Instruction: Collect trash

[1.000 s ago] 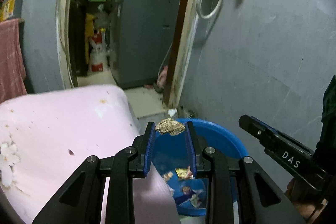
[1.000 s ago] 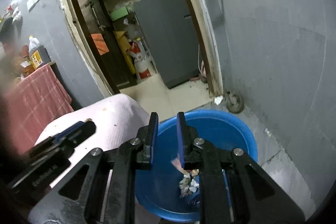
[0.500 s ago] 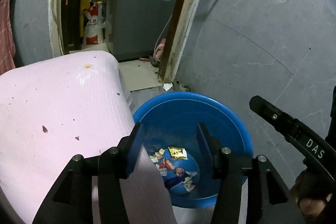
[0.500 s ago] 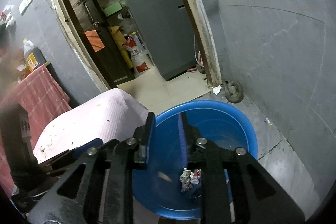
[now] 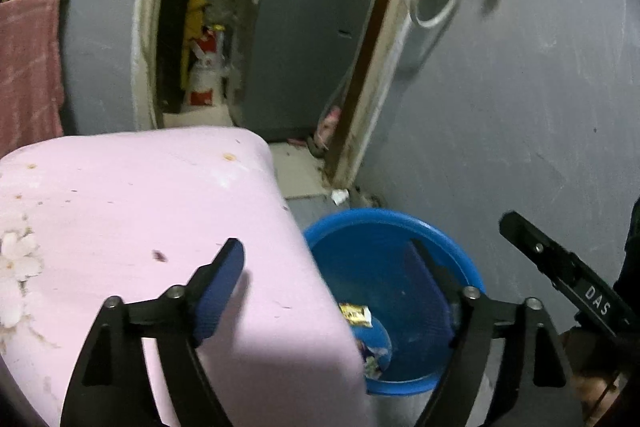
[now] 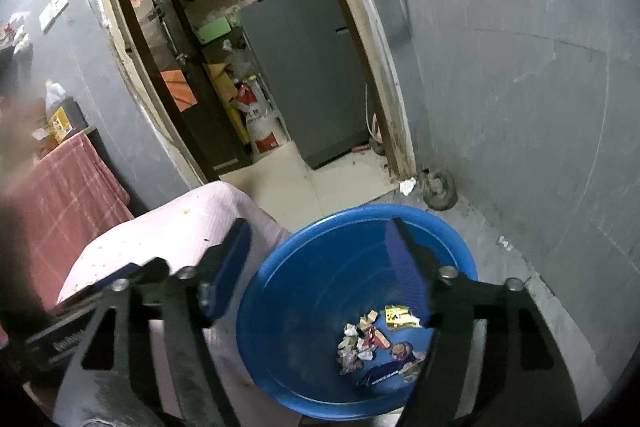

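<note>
left wrist view: the left gripper [image 5: 324, 267] is opening, jaws spread and bare; the brown scrap it pinched a second ago is gone, so that drop looks done. it hangs over the pink table [image 5: 120, 207] edge and blue basin [image 5: 400, 223]. "das" reads on the right gripper [image 5: 560, 267]. right wrist view: the right gripper [image 6: 320, 251], opening too, holds nothing; trash [image 6: 372, 343] lies in the basin, its yellow wrapper's print unreadable.
</note>
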Available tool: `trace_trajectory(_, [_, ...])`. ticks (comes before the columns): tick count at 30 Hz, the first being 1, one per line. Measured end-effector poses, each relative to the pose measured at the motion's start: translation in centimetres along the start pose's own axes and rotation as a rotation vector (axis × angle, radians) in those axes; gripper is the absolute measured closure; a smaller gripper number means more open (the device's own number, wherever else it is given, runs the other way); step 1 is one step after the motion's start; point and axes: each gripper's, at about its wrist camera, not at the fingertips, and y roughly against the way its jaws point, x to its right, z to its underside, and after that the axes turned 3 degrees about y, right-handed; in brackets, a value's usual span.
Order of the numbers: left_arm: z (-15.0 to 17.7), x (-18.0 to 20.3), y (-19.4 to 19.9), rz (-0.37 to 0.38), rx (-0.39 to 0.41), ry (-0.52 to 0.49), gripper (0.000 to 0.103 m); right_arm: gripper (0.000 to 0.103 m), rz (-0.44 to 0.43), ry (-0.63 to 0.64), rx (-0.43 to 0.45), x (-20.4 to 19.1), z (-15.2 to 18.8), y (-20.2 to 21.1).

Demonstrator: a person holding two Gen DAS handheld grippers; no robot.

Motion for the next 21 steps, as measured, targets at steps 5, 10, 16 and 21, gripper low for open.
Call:
trace_trajectory(5, [0.2,-1.0,2.8,-0.031,0.080,0.021,0.007,0.012,-0.017,0.031,0.074,-0.7,0.4,2.0])
trace_trajectory(10, [0.9,-1.4,5.4,-0.065,0.131,0.012,0.007,0.000,-0.045,0.075,0.131,-1.9,1.3,4.4])
trace_trajectory(16, [2.6,-1.8,9.1,-0.076,0.194,0.006,0.006,0.000,-0.039,0.151,0.209,-4.4,2.3,8.4])
trace_trajectory(21, [4.1,-2.2,13.2,-0.079,0.264,-0.006,0.002,0.000,-0.043,0.185,0.230,-6.2,3.6,11.2])
